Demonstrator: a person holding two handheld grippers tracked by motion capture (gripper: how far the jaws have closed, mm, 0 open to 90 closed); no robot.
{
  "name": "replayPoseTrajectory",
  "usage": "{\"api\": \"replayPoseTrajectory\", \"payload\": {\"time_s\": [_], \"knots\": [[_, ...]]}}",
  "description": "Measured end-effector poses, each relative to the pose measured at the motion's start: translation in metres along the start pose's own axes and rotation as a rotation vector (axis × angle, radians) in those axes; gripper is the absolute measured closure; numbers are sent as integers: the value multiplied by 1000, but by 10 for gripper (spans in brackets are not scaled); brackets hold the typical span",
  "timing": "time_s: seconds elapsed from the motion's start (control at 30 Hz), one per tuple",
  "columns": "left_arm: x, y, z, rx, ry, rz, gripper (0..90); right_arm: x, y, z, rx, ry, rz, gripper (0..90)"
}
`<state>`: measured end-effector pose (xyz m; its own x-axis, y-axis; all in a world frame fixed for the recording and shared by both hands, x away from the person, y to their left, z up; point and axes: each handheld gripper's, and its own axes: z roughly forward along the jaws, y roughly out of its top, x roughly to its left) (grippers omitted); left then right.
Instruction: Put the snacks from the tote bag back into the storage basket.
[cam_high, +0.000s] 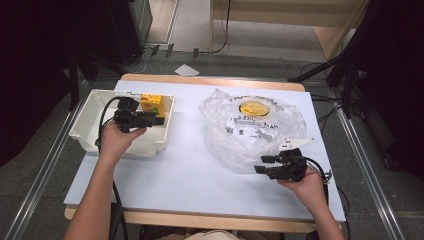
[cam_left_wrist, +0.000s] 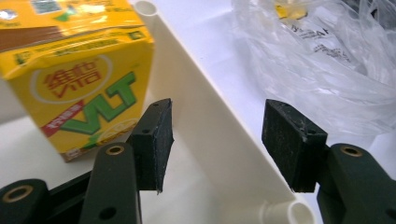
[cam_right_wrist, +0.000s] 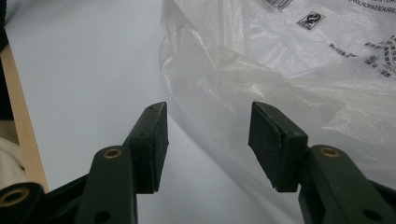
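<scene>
Cartons first: at the left of the worktop (cam_high: 190, 165) sits a white bin (cam_high: 90, 117), and a yellow drink carton (cam_high: 151, 104) stands upright in its far right corner. The left claw (cam_high: 159, 120), held in the person's left hand (cam_high: 116, 137), hovers over the bin's right part with its tips just beside the carton, on the nearer side. In the left gripper view the carton (cam_left_wrist: 79, 74) stands just ahead and to the left of the left-hand jaw, outside the gap; the jaws stand wide apart with nothing between them, and behind the gap runs the bin's white wall (cam_left_wrist: 210, 112). Farther right, well apart from the bin, a crumpled clear plastic bag (cam_high: 250, 127) lies on the worktop with something yellow inside it (cam_high: 254, 107). At the bag's near right edge the right claw (cam_high: 260, 165), in the person's right hand (cam_high: 306, 187), points left along the worktop. In the right gripper view its jaws are spread wide and grip nothing; the bag's near fold (cam_right_wrist: 261, 84) lies just beyond their tips.
</scene>
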<state>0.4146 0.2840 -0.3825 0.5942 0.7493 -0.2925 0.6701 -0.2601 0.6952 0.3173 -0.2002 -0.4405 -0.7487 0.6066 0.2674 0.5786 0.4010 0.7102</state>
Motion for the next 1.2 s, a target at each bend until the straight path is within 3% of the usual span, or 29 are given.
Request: {"api": "replayPoseTrajectory", "payload": {"time_s": [0.5, 0.83, 0.9, 1.2], "knots": [[-41, 10, 9, 23, -64, 77, 423, -1, 2, 1, -2, 11, -2, 486], [-66, 10, 28, 62, -109, 99, 427, 0, 3, 1, -4, 11, -8, 486], [-72, 9, 33, 74, -100, 120, 427, 0, 3, 1, -5, 13, -7, 486], [-94, 6, 48, 87, -138, 159, 427, 1, 3, 1, -6, 15, -9, 486]]}}
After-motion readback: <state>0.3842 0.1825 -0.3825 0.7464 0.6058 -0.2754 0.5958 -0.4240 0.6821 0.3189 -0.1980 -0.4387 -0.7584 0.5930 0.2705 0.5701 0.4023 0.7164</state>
